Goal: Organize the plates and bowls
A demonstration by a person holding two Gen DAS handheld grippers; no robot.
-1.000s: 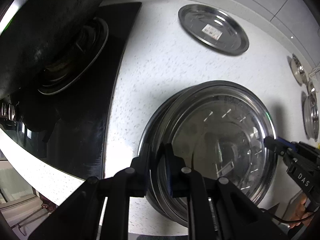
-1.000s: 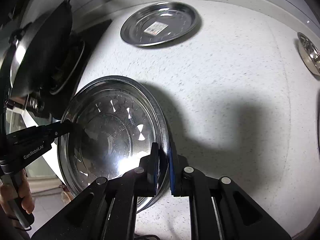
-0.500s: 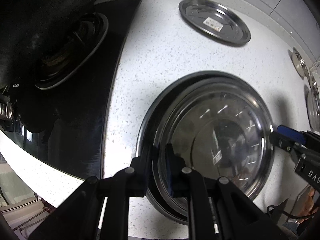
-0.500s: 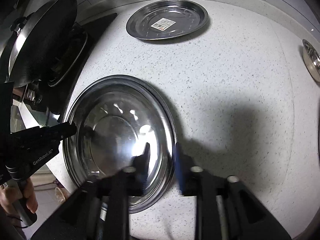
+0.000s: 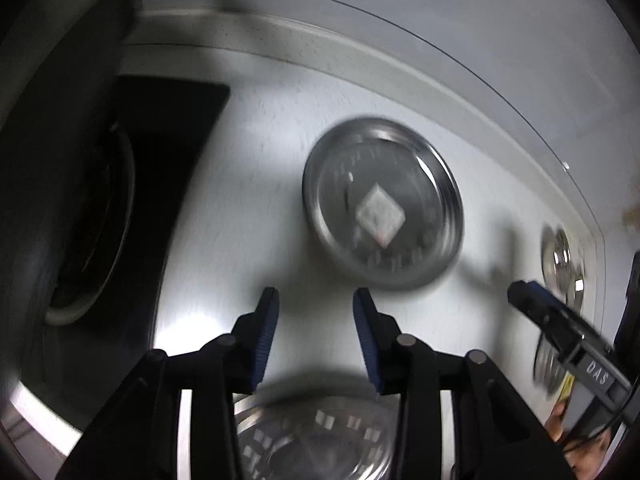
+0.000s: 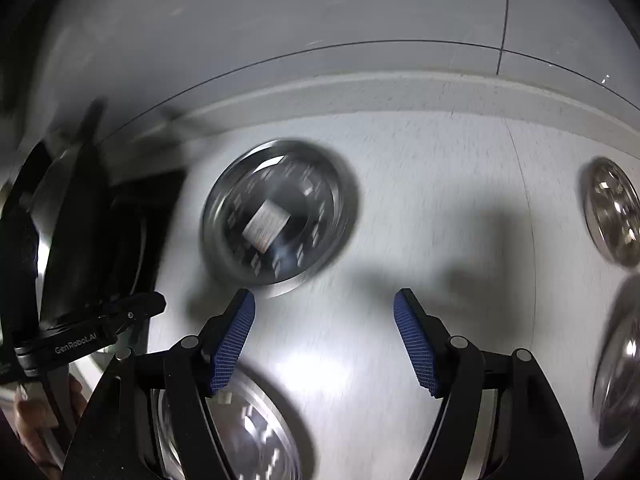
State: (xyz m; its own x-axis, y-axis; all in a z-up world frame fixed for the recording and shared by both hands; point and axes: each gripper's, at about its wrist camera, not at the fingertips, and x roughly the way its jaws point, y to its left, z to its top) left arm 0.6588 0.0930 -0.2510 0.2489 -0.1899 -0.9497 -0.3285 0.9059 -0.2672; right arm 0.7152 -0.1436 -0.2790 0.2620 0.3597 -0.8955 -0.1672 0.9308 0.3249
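Just let go of big bowl (image 5: pixel 316 436), both grippers (image 5: pixel 316 336) (image 6: pixel 324 340) spread empty, swung toward stickered plate (image 5: pixel 382 216) | step: reaching | next: straddle plate rim, clamp.

a home kitchen: speckled white countertop (image 5: pixel 248 216), black gas hob (image 5: pixel 160 184) with wok (image 6: pixel 76 232), tiled wall (image 6: pixel 320 12).

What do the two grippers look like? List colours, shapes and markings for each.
Left gripper: black angular linkage arms with round silver pivot pins, ending in flat ribbed blue pads; seen from the right wrist view, its side carries white "GenRobot.AI" lettering.
Right gripper: the same black build with silver pins and ribbed blue pads; from the left wrist view it shows white "DAS" lettering and a thin black cable beneath it.
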